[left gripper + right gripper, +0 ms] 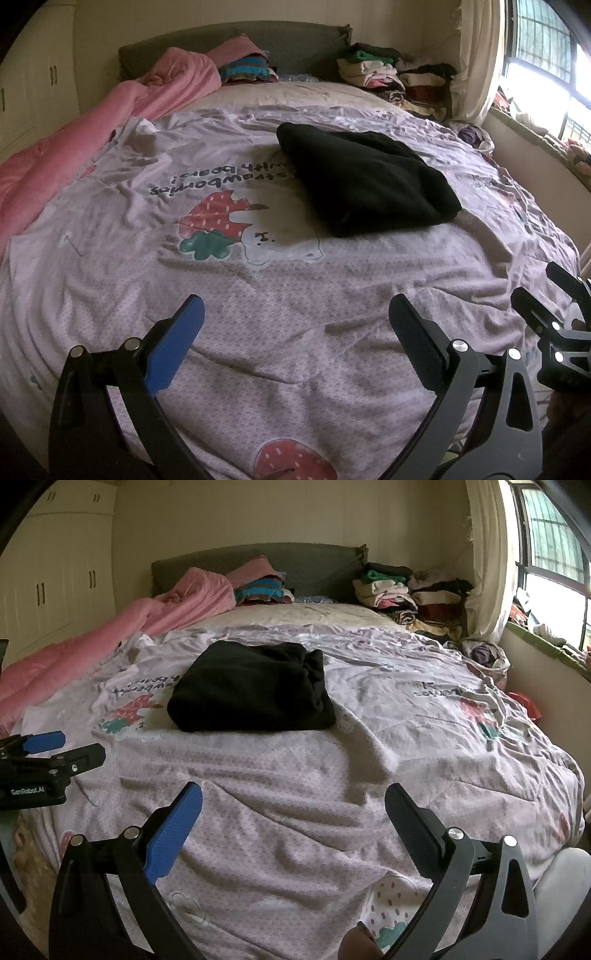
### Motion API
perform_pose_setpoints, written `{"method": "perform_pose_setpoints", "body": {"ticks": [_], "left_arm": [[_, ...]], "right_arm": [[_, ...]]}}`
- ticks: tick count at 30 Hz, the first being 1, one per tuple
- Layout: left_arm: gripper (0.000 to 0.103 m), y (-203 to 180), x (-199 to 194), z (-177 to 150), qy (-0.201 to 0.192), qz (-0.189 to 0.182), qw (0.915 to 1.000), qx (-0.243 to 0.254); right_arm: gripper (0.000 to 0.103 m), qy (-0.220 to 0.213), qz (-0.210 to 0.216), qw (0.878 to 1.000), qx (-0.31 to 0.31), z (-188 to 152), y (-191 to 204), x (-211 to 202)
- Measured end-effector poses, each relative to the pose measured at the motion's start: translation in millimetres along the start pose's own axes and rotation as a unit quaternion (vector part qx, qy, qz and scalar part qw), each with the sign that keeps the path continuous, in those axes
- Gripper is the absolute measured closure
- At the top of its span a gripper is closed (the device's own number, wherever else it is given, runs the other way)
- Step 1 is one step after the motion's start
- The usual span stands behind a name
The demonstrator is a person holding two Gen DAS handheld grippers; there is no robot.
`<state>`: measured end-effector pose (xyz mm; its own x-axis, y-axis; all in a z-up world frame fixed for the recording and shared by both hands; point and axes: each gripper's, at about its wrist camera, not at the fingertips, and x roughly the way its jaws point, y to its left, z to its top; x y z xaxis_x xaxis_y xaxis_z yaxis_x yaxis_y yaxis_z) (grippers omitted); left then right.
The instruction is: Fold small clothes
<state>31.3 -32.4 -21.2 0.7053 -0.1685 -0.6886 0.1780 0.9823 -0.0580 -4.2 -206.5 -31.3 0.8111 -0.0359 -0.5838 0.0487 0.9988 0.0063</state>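
Observation:
A black garment [364,182] lies folded into a compact rectangle on the lilac strawberry-print bedspread [258,314]; it also shows in the right wrist view [251,688]. My left gripper [295,314] is open and empty, well short of the garment, near the bed's front edge. My right gripper [293,801] is open and empty, also short of the garment. The right gripper shows at the right edge of the left wrist view [550,291]. The left gripper shows at the left edge of the right wrist view [74,747].
A pink quilt [92,136] lies along the bed's left side. Stacks of folded clothes [391,74] sit at the headboard, right, and a striped pile [245,68] in the middle. White wardrobes [55,572] stand left; a window and sill [546,590] right.

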Motion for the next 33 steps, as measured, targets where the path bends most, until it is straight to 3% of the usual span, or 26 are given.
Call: {"method": "perform_pose_setpoints", "body": {"ticks": [14,21,25,28,31,33], "left_arm": [[0.01,-0.5,1.8,0.2,0.002,-0.001,1.0,0.001],[0.01,-0.3,6.8,-1.5,0.021,-0.008,0.9997,-0.002],[0.01,9.7,10.5,-2.1,0.035,-0.007,0.9991,-0.023],[0.009,41.3,12.8,3.5,0.044,0.009,0.9972,-0.061],[0.01,108.7,10.5,18.5,0.038,0.052,0.9914,-0.114],[0.01,164.3,6.0,28.7,0.031,0.094,0.985,-0.141]], "right_arm": [[0.004,0.002,-0.004,1.0,-0.002,0.0,-0.5,2.3],[0.004,-0.005,-0.027,1.0,0.01,-0.8,-7.9,-0.3],[0.004,-0.014,-0.073,0.996,0.054,-4.9,-35.8,-4.6],[0.004,-0.013,-0.125,0.987,0.103,-11.3,-79.3,-9.7],[0.004,0.0,-0.21,0.964,0.166,-28.1,-153.8,-20.2],[0.004,0.017,-0.288,0.937,0.197,-46.7,-214.5,-29.6]]}}
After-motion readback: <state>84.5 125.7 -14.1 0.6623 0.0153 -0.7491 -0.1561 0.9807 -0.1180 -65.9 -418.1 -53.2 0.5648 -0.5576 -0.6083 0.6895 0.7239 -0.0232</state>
